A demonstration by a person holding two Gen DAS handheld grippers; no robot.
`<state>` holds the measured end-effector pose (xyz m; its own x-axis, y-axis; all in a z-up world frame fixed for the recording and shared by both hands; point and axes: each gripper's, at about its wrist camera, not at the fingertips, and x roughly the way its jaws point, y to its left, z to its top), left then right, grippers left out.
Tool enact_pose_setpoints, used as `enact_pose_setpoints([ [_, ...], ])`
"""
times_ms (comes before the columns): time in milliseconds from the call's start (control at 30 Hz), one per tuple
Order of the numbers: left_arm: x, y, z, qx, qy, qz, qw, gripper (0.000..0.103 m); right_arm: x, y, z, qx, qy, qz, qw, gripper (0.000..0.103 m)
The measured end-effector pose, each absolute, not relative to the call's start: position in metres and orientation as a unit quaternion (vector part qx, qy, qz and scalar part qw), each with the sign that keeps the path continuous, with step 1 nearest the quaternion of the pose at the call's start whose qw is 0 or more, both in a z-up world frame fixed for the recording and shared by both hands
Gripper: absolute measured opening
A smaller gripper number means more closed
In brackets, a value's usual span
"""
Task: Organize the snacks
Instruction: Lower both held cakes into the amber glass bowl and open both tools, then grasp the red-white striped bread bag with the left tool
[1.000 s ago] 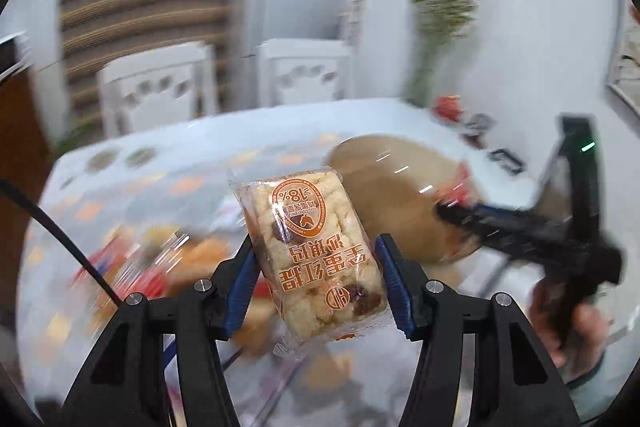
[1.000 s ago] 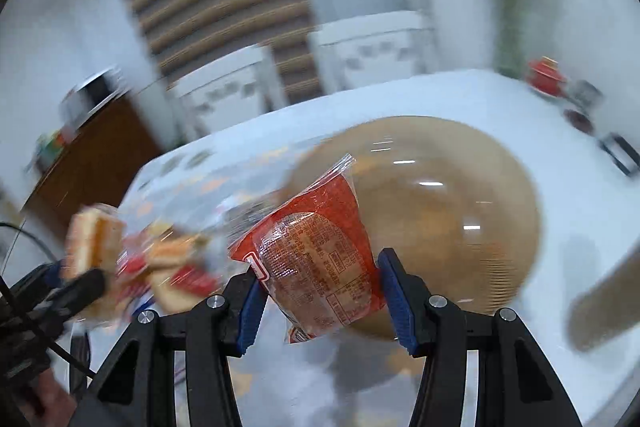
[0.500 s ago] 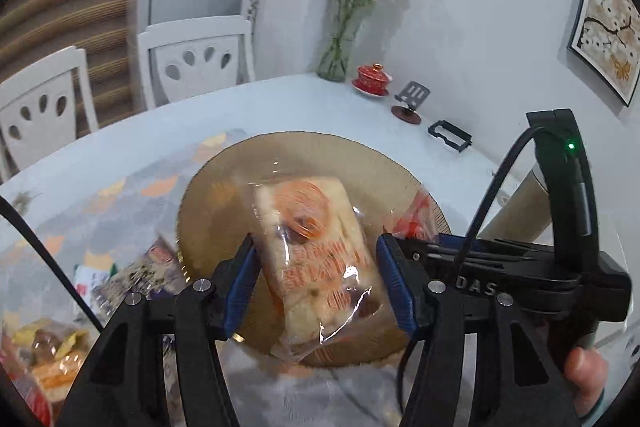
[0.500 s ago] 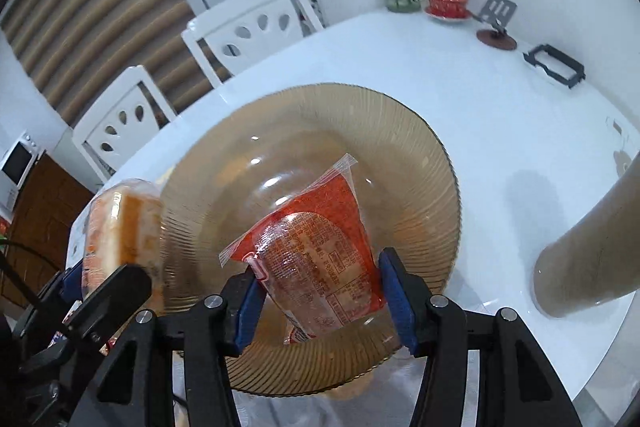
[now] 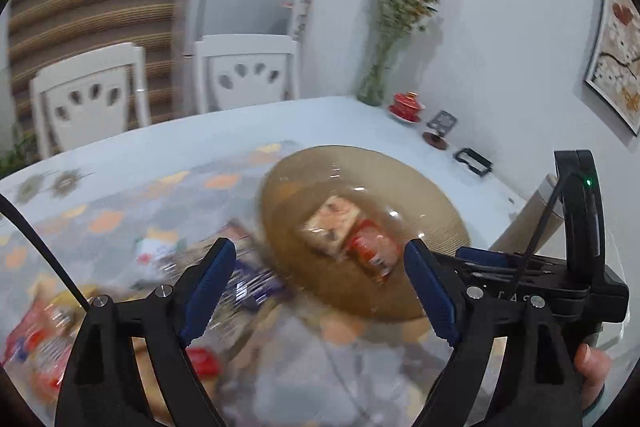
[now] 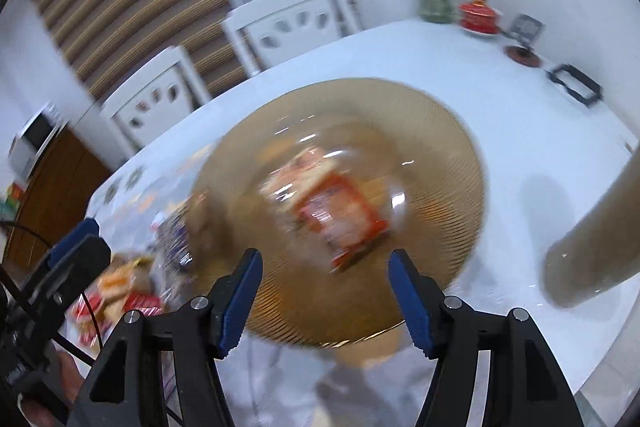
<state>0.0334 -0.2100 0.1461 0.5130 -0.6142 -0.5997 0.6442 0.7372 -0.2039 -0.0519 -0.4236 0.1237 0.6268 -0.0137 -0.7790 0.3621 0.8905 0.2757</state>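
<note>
Two blurred packets, seemingly touching, lie in the amber plate (image 6: 460, 155); both grippers (image 5: 316, 291) (image 6: 324, 291) gape, empty.

amber ribbed plate (image 6: 448, 155), red snack packet (image 6: 344, 219), blue-padded tongs (image 6: 325, 291)

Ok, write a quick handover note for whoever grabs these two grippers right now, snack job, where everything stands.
Left gripper: open, nothing between its fingers.
Right gripper: open, also empty.
Amber glass plate on the white table: holds two snacks side by side, the pale rice cake packet and the red packet.
Done: those two snacks are on the plate.
Left: a pile of wrapped snacks lies on the patterned mat to the left of the plate; the frames are blurred, so I cannot count them. Probably fetch the next ones from there.
</note>
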Motion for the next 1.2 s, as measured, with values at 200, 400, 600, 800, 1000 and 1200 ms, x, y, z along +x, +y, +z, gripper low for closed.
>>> enact_pose_setpoints([
  [200,0.014,-0.142,0.163,-0.007,0.327,-0.299,0.896,0.085,-0.056,-0.378,0.132,0.179,0.422,-0.041,0.888,0.063],
  [400,-0.008,-0.072,0.168,-0.028,0.322,-0.225,0.919,0.085,-0.063,-0.338,0.141,0.154,0.419,0.018,0.895,0.063],
  [600,-0.02,-0.012,0.141,-0.073,0.357,-0.167,0.916,0.085,-0.06,-0.305,0.131,0.14,0.437,0.06,0.886,0.063],
  [800,-0.02,0.022,0.108,-0.111,0.39,-0.132,0.905,0.085,-0.052,-0.288,0.116,0.14,0.46,0.081,0.873,0.063],
  [1000,-0.01,0.028,0.096,-0.115,0.393,-0.133,0.903,0.085,-0.039,-0.279,0.104,0.14,0.476,0.09,0.863,0.063],
  [1200,0.006,0.013,0.1,-0.097,0.38,-0.144,0.909,0.085,-0.025,-0.274,0.091,0.149,0.491,0.098,0.853,0.063],
])
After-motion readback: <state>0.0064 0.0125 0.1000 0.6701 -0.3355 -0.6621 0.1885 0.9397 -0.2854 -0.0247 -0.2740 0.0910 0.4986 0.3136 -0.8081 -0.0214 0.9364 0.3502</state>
